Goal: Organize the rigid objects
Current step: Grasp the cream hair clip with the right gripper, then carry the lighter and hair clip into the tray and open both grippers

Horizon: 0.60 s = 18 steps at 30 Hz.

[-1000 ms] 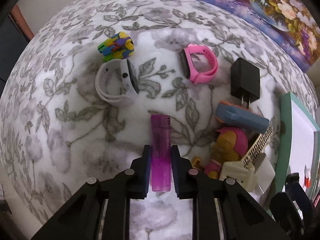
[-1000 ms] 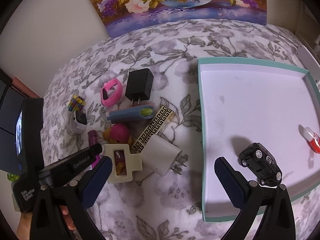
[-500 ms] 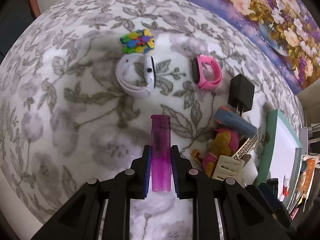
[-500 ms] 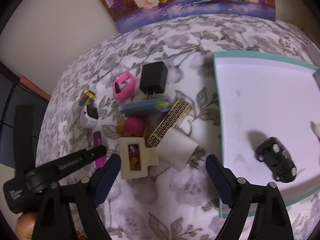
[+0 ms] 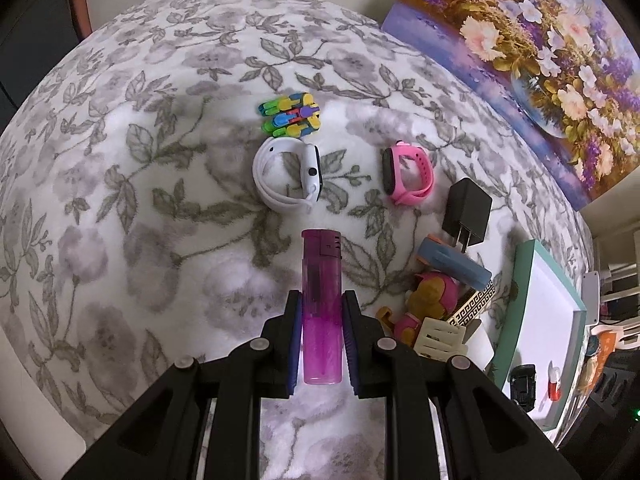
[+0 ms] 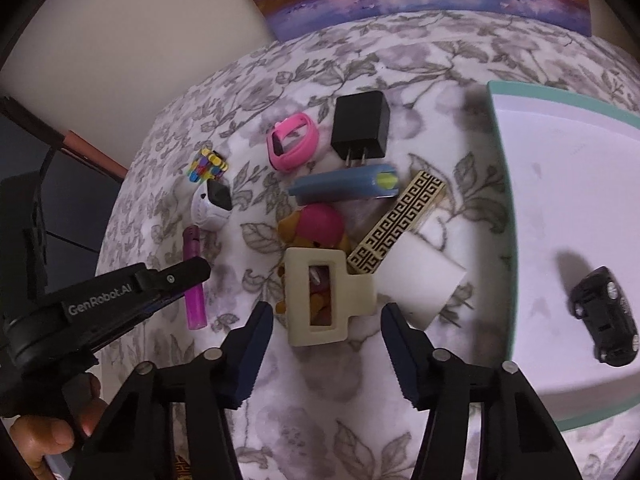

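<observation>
So the left gripper (image 5: 321, 338) has lifted the purple lighter (image 5: 321, 300) clamped between its pads, while the right gripper (image 6: 326, 354), jaws just narrowed but still clear, lines up on the cream hair clip (image 6: 326, 298) right ahead.

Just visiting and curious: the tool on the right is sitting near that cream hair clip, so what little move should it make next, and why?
Probably ease down and forward, then close. The right tool has just been closing, yet its pads stand apart from the cream hair clip, which lies just ahead of the gap, resting on the toy figure. The left tool already grips the purple lighter.
</observation>
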Tool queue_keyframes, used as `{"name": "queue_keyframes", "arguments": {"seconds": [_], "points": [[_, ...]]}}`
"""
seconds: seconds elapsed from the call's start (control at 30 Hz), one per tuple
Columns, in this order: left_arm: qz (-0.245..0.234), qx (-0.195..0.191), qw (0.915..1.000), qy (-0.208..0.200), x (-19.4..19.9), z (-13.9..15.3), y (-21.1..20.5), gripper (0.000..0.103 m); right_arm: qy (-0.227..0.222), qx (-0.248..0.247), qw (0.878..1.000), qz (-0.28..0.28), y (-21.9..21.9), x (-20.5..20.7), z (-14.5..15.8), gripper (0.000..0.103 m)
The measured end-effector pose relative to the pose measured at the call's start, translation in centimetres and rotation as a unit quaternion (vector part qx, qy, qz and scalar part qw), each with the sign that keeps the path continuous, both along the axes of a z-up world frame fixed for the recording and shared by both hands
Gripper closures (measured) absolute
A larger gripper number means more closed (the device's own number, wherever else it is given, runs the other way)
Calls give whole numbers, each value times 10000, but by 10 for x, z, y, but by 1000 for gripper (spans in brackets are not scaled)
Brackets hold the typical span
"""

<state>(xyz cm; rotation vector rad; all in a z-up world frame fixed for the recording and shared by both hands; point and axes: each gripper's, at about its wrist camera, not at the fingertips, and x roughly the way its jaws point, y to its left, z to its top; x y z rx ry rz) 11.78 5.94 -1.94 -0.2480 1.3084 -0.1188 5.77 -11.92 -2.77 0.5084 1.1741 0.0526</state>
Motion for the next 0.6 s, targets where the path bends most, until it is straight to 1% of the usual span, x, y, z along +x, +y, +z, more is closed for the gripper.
{"name": "queue_keyframes", "arguments": {"seconds": [0.4, 0.47, 0.6], "points": [[-3, 41, 10000, 55, 5, -5, -4, 83, 40, 242, 9995, -179, -4, 9, -14, 46], [-8, 57, 10000, 58, 6, -5, -5, 83, 43, 261, 9994, -203, -4, 10, -15, 49], [-14, 85, 10000, 48, 6, -5, -6, 83, 39, 279, 9994, -218, -4, 9, -15, 49]]}}
